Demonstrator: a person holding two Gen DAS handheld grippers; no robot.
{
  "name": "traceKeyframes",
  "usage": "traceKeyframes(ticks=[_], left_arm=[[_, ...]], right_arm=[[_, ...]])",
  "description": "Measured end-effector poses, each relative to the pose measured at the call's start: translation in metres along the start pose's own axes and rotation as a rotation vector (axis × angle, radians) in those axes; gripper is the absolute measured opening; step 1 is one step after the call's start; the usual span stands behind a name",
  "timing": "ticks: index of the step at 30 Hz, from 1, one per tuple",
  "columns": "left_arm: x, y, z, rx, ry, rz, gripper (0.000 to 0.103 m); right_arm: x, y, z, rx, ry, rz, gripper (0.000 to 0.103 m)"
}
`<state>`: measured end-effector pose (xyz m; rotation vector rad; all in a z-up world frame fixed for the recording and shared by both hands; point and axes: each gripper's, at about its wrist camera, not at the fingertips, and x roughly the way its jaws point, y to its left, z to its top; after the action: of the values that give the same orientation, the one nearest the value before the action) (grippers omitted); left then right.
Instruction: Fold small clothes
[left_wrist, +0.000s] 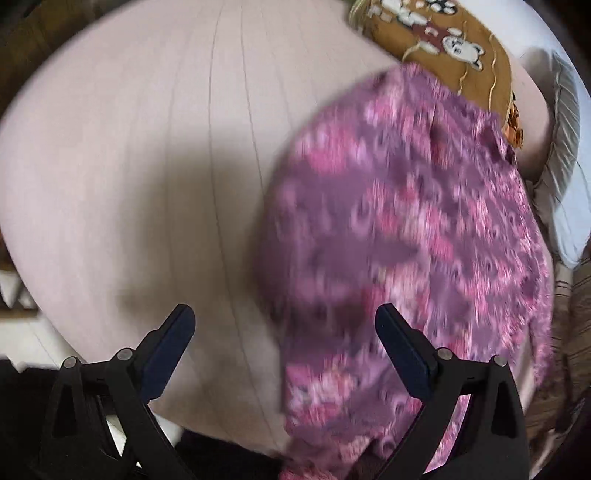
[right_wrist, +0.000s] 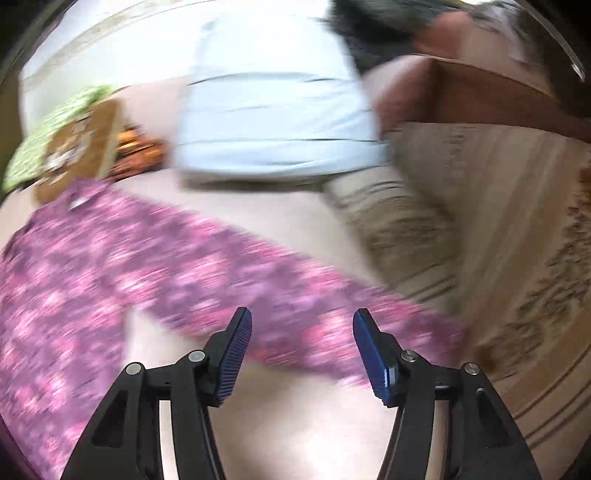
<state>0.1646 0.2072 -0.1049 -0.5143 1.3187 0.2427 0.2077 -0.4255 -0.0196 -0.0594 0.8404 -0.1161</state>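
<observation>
While both views are smeared by motion blur, you can see the pink and purple flowered garment (left_wrist: 406, 240) spread flat on the pale pink bed (left_wrist: 147, 166). Your left gripper (left_wrist: 284, 325) hangs over the garment's left edge with its fingers spread wide, pinching nothing. Your right gripper (right_wrist: 302, 328) is likewise spread apart, above a narrow strip of the same garment (right_wrist: 207, 269). Beyond the garment lie a brown cloth with cartoon bears (left_wrist: 443, 44) and a pale blue folded cloth (right_wrist: 273, 122).
</observation>
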Motion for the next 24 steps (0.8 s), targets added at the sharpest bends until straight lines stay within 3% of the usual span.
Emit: traceKeyframes(ticks=[1, 3, 5, 6, 10, 13, 16, 19, 22, 24], left_arm=[[0.003, 0.001, -0.007, -0.019, 0.012, -0.027, 0.096], [0.001, -0.004, -0.010, -0.017, -0.030, -0.001, 0.080], [-0.008, -0.013, -0.006, 0.013, -0.060, -0.042, 0.007], [-0.010, -0.016, -0.003, 0.012, -0.057, -0.052, 0.005], [-0.034, -0.015, 0.021, 0.012, -0.173, 0.019, 0.001], [-0.052, 0.014, 0.043, -0.006, -0.255, 0.085, 0.001], [-0.063, 0.040, 0.075, -0.059, -0.312, 0.170, 0.001], [-0.076, 0.074, 0.116, -0.125, -0.391, 0.330, 0.000], [-0.086, 0.106, 0.149, -0.176, -0.420, 0.430, 0.001], [-0.090, 0.120, 0.156, -0.182, -0.391, 0.418, 0.002]], right_arm=[[-0.001, 0.013, -0.002, -0.007, 0.005, 0.029, 0.059], [-0.006, 0.039, -0.006, -0.024, 0.011, 0.086, 0.059], [-0.009, 0.058, -0.005, -0.047, 0.008, 0.110, 0.059], [-0.013, 0.067, -0.005, -0.058, 0.004, 0.117, 0.059], [-0.028, 0.089, -0.003, -0.062, -0.018, 0.164, 0.059], [-0.033, 0.097, 0.002, -0.033, -0.010, 0.205, 0.059], [-0.031, 0.115, 0.005, -0.028, 0.006, 0.243, 0.059], [-0.026, 0.143, 0.007, -0.044, 0.036, 0.282, 0.059], [-0.021, 0.181, 0.012, -0.080, 0.062, 0.330, 0.059], [-0.019, 0.211, 0.018, -0.115, 0.073, 0.367, 0.059]])
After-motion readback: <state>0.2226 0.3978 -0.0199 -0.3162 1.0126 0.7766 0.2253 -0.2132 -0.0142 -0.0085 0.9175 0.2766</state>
